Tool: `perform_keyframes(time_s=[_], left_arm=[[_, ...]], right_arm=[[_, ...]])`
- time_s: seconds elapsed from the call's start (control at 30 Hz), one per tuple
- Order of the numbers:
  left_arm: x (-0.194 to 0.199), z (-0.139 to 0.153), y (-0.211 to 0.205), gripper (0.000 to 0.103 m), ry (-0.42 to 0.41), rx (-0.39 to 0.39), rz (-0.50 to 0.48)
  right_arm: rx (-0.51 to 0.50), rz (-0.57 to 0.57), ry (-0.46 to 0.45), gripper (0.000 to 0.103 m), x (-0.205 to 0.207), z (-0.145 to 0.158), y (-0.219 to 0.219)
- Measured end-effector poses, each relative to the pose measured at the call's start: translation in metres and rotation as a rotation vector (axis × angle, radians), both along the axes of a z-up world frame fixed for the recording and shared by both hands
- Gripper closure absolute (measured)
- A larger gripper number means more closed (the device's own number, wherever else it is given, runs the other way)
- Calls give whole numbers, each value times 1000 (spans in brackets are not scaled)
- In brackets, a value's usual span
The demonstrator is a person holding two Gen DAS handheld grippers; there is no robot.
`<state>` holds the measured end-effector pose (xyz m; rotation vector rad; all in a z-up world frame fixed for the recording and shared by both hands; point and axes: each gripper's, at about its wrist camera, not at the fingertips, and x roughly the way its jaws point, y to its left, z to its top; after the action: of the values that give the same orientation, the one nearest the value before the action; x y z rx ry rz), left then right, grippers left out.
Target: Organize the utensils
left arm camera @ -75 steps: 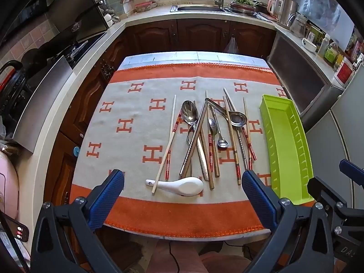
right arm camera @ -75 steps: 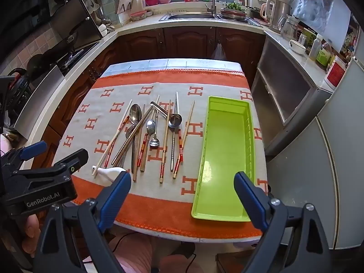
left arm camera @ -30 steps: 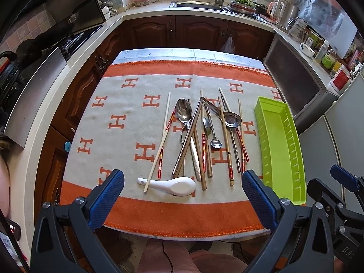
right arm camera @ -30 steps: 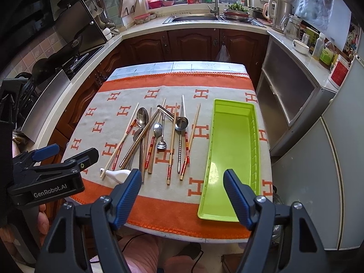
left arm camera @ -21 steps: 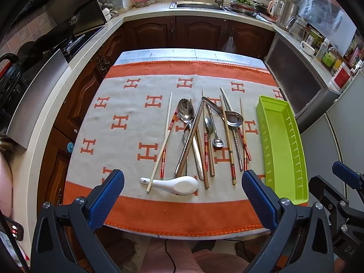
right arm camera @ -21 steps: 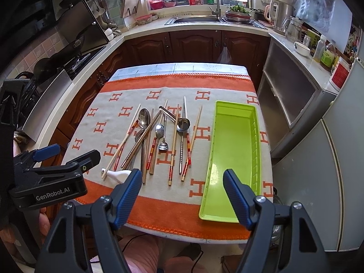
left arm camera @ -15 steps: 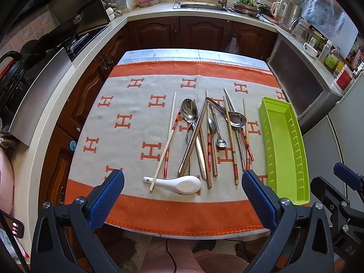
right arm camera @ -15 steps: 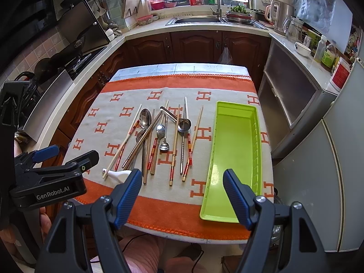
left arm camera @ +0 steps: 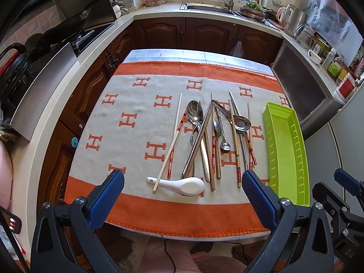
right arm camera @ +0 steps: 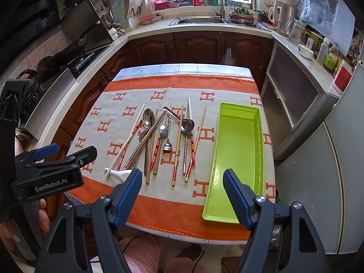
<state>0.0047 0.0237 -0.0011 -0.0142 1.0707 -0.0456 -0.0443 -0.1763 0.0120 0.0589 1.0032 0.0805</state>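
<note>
- Holding both units above the near edge of the counter; nothing gripped.
- Left hand-held gripper: jaws spread wide, blue pads empty, framing the near end of the utensil pile in my left wrist view.
- Right hand-held gripper: jaws also spread, empty, sitting over the orange border of the cloth, between the pile and the green tray.
- Utensils lie loose in a crossed heap mid-cloth, left of the tray, none in it.
- White ceramic spoon lies sideways at the near end of the heap, bowl to the right; one pale chopstick rests across its handle.
- Large steel spoon at the far left of the heap, bowl away from me; small steel spoon in the middle, bowl toward me.
- Steel ladle on the right side, its handle running up-left and crossing others.
- Red-banded chopsticks are scattered through the pile, roughly lengthwise, several overlapping metal handles.
- Tray sits lengthwise along the right edge of the cloth, just beside the rightmost chopsticks, not touching as far as I can tell.
- Left unit's body also shows at the left of my right wrist view.
</note>
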Motion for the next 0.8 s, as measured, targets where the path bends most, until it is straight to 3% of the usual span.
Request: perform_keyframes(time_s=[0.27,0.6,0.8], left_arm=[[8,-6,9,1,47,-13,3],[21,-7,19,1,31,29,-19],[46,-26,34,1,100,14,-38]], right_arm=[[7,14,9,33,3,-4,4],[32,39,51,40,23,-16,19],[52,52,82,44,45,-28,29]])
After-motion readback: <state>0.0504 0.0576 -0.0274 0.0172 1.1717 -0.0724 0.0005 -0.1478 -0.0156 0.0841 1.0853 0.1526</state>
